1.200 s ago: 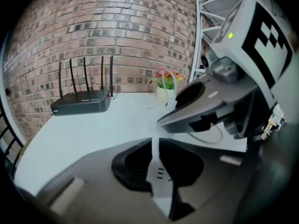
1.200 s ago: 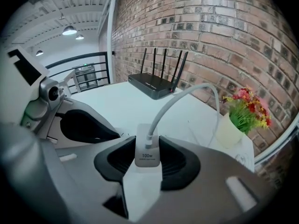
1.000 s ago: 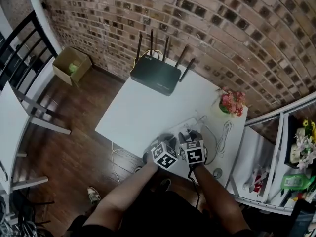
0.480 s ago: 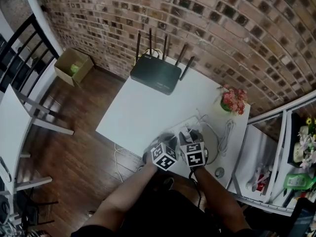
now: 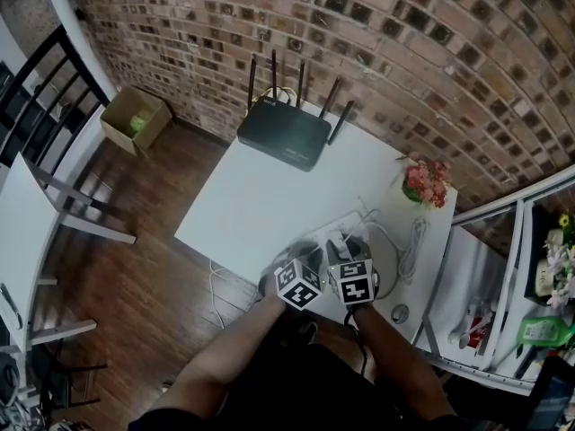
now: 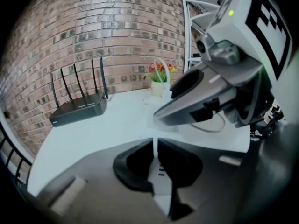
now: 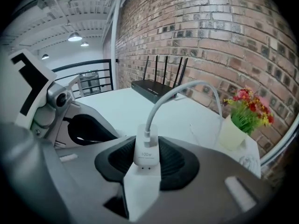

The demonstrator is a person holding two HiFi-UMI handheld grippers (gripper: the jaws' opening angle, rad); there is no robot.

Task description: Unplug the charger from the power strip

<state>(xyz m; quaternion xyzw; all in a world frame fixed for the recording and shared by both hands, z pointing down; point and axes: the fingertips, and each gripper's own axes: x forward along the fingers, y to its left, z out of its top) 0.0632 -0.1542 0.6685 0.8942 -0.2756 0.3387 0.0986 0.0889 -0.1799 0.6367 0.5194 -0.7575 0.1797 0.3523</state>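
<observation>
Backdrop: a brick wall (image 5: 431,52) fills the top of the head view. A dark wood floor (image 5: 135,277) lies at the lower left, and an open cardboard box (image 5: 131,119) sits at the upper left near the wall.
Desk: a white desk (image 5: 260,205) takes up the middle of the frame.
Router: a black router (image 5: 283,135) with upright antennas stands at the desk's far edge, upper centre.
Flowers: pink flowers in a pale pot (image 5: 424,185) stand right of centre, near the desk's right corner.
Power strip: the white power strip (image 7: 142,190) lies at the desk's near edge, mostly covered by both tools in the head view.
Charger: the white charger (image 7: 146,158) is marked 100W. It stands in the centre of the right gripper view with its base against the power strip.
Cable: a white cable (image 7: 177,90) rises from the charger's top and arcs over to the right.
Right tool: the right tool (image 7: 146,146) is pinching the charger, one dark pad on each side.
Left tool: the left tool (image 6: 155,146) sits just left of the right one, low centre in the head view. Its jaws are pressed almost together, with only a thin white sliver between the tips. The power strip shows through the gap beneath them.
Arms: two forearms enter from the bottom edge of the head view.
</observation>
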